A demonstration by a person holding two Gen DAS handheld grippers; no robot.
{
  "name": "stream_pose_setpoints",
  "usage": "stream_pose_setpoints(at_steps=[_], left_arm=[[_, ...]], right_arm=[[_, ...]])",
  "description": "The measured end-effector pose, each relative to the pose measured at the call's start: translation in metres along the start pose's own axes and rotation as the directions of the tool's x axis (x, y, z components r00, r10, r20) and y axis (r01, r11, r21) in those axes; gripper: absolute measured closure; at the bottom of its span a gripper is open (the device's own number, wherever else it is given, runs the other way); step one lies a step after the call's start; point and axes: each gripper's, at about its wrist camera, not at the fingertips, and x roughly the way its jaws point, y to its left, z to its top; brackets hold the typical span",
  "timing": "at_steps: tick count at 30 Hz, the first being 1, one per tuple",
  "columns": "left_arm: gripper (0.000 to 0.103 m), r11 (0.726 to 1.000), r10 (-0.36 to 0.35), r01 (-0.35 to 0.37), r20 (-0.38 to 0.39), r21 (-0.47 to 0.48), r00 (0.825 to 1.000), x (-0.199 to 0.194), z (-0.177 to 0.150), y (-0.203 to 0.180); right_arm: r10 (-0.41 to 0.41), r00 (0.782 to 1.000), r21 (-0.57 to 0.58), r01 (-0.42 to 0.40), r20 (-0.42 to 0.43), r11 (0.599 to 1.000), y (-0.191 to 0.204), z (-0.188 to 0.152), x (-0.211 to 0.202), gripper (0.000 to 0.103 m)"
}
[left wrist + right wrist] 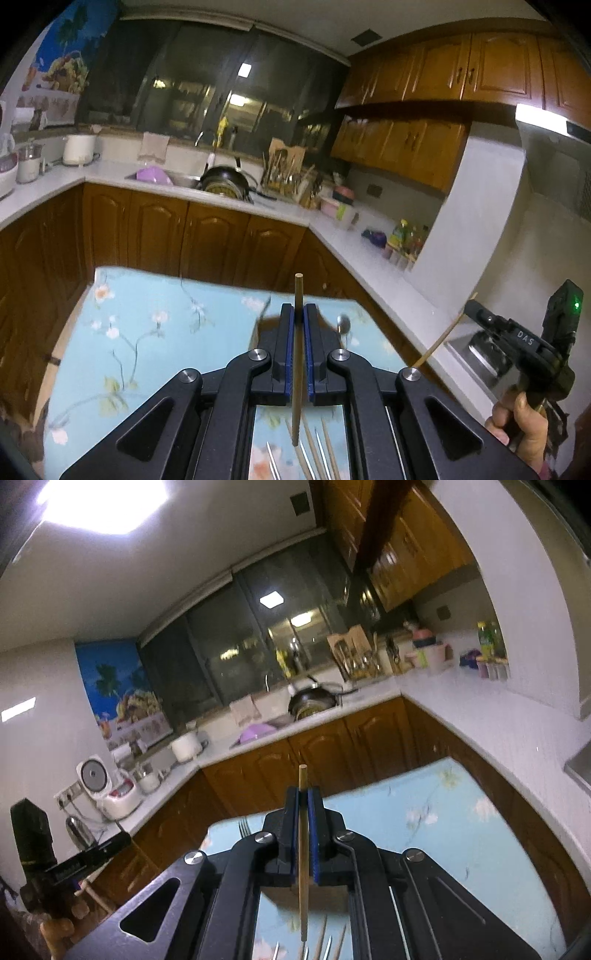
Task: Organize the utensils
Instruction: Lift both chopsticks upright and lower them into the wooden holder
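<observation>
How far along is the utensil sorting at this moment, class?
Done: nothing visibly sorted yet. In hand: the left gripper is shut on one chopstick, the right gripper on another chopstick. Left: forks and more chopsticks lie on the floral tablecloth, plus a spoon.

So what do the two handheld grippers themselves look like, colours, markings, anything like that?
Both are matte black linkage frames with silver round pivot bolts and triangular cut-outs. The left gripper and right gripper each have black fingers lined with blue pads. From the left camera, the right gripper's side shows white "DAS" lettering and a green indicator light.
</observation>
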Motion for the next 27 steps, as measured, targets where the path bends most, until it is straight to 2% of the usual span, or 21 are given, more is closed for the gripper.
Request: stream_pose_setpoints(at_steps=[7, 13, 18, 24, 27], left_arm=[[0.1, 1.0, 0.024, -0.025, 0.078, 0.008, 0.997, 0.041, 0.018, 0.008], [0.1, 0.997, 0.08, -0.08, 0.115, -0.01, 0.99, 0.089, 0.011, 0.016], [0.1, 0.994, 0.107, -0.104, 0.113, -0.028, 0.988, 0.122, -0.019, 0.017], [0.1, 0.992, 0.116, -0.114, 0.049, -0.044, 0.992, 0.168, -0.057, 0.016], [0.1, 0.992, 0.117, -0.117, 0.01, -0.041, 0.993, 0.186, -0.064, 0.018]], right_arm=[[-0.001, 0.998, 0.004, 0.001, 0.057, 1.0, 0.002, 0.026, 0.032, 0.098], [-0.011, 0.997, -0.012, 0.012, 0.073, 1.0, 0.001, 0.023, 0.064, 0.098], [-0.028, 0.998, -0.009, 0.028, 0.061, 1.0, -0.003, 0.0, 0.086, 0.098], [-0.054, 0.998, -0.03, 0.054, 0.021, 0.998, -0.007, -0.034, 0.107, 0.098], [-0.061, 0.998, -0.035, 0.06, -0.006, 0.998, -0.01, -0.048, 0.115, 0.098]])
